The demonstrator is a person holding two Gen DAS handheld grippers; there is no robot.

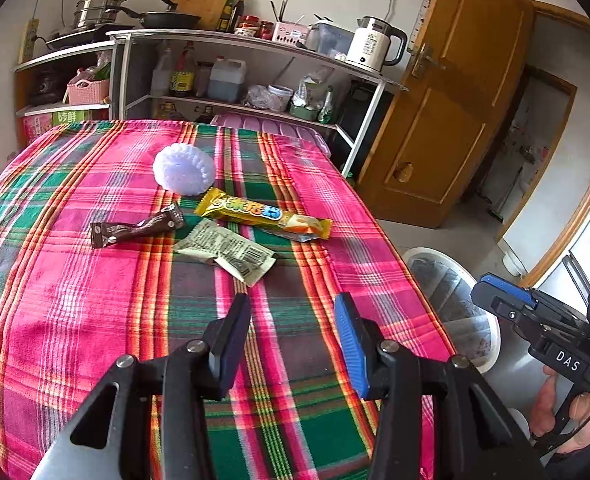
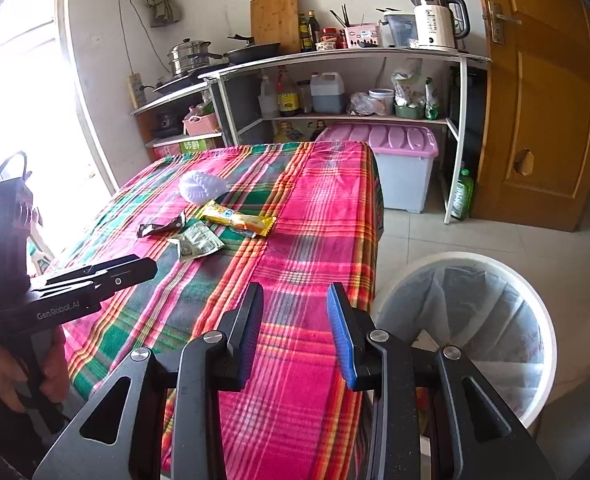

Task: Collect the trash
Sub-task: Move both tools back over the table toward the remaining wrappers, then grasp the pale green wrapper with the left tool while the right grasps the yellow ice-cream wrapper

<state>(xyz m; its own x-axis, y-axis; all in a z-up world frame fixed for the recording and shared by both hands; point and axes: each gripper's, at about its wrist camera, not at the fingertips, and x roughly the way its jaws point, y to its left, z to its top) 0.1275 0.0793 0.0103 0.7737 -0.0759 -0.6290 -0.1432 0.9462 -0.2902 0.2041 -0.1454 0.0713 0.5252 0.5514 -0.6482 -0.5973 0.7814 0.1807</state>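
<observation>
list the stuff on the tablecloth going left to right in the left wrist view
brown wrapper → white foam fruit net → pale printed wrapper → yellow snack wrapper

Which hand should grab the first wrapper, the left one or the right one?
Probably left: the left gripper is open, aimed at the white wrapper. The right gripper sits beside the bin.

A table (image 2: 319, 240) under a pink and green plaid cloth stands on a pale tiled floor (image 2: 411, 236). Behind it white shelves (image 2: 335, 56) line the white wall (image 2: 215, 0). A wooden door (image 2: 543, 92) stands right, a bright window (image 2: 19, 92) left
</observation>
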